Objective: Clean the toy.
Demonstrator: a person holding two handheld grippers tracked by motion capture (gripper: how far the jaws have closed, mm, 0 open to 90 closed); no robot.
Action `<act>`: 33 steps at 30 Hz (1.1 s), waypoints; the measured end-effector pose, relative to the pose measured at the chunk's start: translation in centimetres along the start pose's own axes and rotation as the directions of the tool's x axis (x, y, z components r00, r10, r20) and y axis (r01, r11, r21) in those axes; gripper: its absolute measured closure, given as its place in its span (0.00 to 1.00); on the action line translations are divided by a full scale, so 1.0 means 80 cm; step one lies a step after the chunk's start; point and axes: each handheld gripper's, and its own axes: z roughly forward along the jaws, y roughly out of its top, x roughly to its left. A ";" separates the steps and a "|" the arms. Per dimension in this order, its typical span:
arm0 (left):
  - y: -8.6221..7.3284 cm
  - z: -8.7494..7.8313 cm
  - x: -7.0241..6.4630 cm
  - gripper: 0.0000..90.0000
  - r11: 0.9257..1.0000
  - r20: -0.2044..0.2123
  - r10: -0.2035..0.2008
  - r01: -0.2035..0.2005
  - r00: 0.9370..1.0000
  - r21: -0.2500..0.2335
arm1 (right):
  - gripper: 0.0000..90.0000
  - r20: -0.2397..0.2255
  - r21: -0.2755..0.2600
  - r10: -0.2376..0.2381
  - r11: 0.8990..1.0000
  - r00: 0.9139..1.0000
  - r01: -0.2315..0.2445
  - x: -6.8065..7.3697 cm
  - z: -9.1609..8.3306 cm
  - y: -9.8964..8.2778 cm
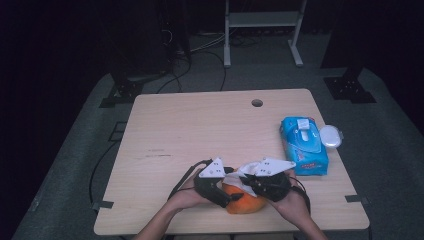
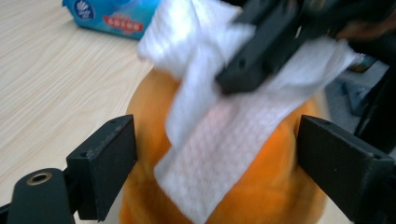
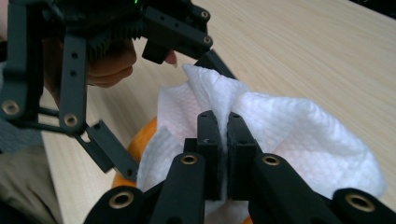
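At the lower centre of the high view, a round orange soft object [image 1: 244,202] is straddled by the wide left gripper [image 2: 217,168] while a thin, limp white wipe [image 3: 299,135], judged easily torn, is pinched by the closed right gripper [image 3: 222,154], with 1 blue wipe packet [image 1: 303,145] farther right.

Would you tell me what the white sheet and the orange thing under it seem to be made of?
White sheet: apparently a nonwoven wet wipe, matte, with a fine embossed grid and soft folds. Orange thing: rounded, with a dull, smooth skin, perhaps a fruit or a soft toy; blur leaves it open.

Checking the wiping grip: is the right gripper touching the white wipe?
Touching: in the right gripper view, the right gripper has its jaws pinched shut on the white wipe.
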 end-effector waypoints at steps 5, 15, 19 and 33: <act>-0.009 0.000 0.005 0.20 0.999 0.006 -0.042 0.042 0.999 0.004 | 0.95 -0.007 -0.007 0.068 0.998 0.998 -0.068 -0.021 -0.010 -0.012; -0.017 -0.004 0.012 0.22 0.998 0.005 -0.058 0.058 0.998 0.015 | 0.95 0.040 -0.002 0.157 0.988 0.987 -0.157 -0.051 -0.036 -0.036; -0.020 -0.008 0.017 0.22 0.997 0.011 -0.070 0.070 0.997 0.019 | 0.95 -0.020 -0.037 0.145 0.989 0.989 -0.146 -0.044 -0.038 -0.030; -0.011 -0.003 0.010 0.21 1.000 0.016 -0.028 0.027 0.999 0.012 | 0.95 -0.051 -0.024 0.159 0.987 0.986 -0.160 -0.050 -0.029 -0.027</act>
